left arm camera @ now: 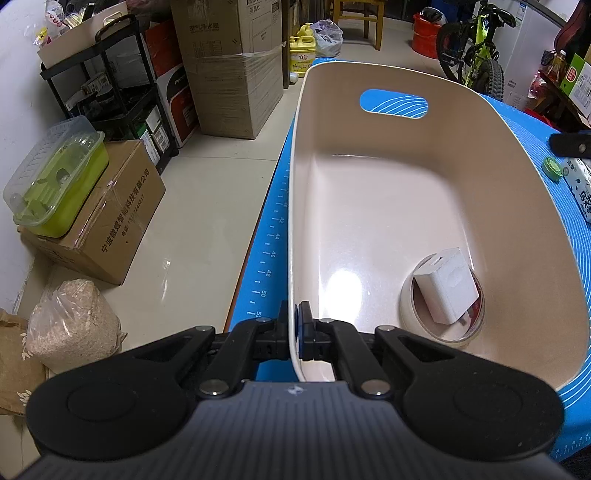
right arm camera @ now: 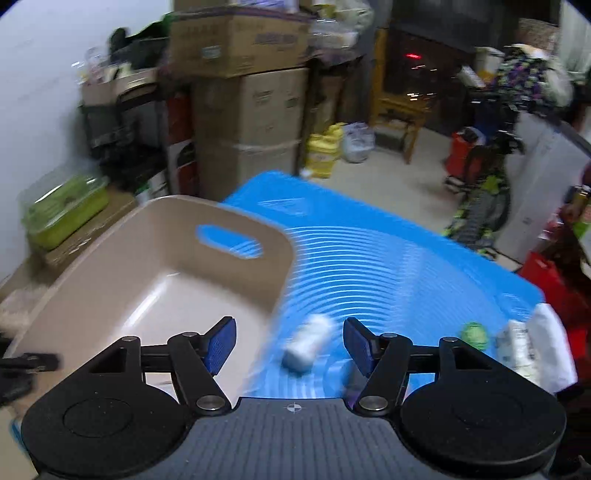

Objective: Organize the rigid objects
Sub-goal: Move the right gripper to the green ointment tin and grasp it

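Note:
A beige plastic basket with a handle slot stands on the blue mat. My left gripper is shut on the basket's near-left rim. Inside, at the near right, a white power adapter rests on a roll of tape. In the blurred right wrist view my right gripper is open above the mat, to the right of the basket. A small white bottle lies on the mat below the space between its jaws, untouched. A green round object and a white carton lie further right.
Left of the table on the floor stand cardboard boxes, a green lidded container, a bag of grain and a black shelf. A bicycle, a red bucket and a wooden chair stand behind.

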`<state>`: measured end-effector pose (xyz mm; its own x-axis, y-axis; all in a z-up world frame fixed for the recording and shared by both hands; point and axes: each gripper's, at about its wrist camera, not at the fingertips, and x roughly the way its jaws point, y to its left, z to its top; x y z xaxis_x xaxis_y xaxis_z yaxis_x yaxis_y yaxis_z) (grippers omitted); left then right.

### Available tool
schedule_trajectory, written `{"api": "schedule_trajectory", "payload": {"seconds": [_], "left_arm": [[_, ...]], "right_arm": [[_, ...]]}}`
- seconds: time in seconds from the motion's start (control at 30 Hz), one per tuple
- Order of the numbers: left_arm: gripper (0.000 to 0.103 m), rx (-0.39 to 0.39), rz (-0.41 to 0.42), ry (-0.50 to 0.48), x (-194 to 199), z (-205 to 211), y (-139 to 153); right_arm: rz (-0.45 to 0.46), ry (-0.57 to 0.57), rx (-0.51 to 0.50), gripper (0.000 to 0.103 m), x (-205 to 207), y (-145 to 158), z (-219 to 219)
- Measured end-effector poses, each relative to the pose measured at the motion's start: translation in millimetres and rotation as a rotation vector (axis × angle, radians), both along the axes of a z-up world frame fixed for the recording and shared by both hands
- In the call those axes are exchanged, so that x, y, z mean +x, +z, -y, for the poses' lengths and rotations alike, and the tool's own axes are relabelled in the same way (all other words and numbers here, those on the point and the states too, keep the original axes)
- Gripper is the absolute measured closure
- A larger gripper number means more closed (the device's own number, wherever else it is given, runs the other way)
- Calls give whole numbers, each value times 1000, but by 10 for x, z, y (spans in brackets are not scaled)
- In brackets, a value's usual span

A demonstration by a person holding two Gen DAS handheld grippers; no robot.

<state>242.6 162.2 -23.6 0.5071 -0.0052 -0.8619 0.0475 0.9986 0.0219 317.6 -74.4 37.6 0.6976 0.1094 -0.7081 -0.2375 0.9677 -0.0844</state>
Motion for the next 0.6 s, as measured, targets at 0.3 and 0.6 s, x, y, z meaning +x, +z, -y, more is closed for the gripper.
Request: {"api": "schedule_trajectory", "payload": {"seconds": [0.3,0.6], "left_arm": [[99,3,0,-7,-19,-5,5],[98,1,0,-16,-18,-11,27]], "right_arm": [[34,-154,-29,32,415,-389,918],[12,-249,20,32,779,-974,1498]]}}
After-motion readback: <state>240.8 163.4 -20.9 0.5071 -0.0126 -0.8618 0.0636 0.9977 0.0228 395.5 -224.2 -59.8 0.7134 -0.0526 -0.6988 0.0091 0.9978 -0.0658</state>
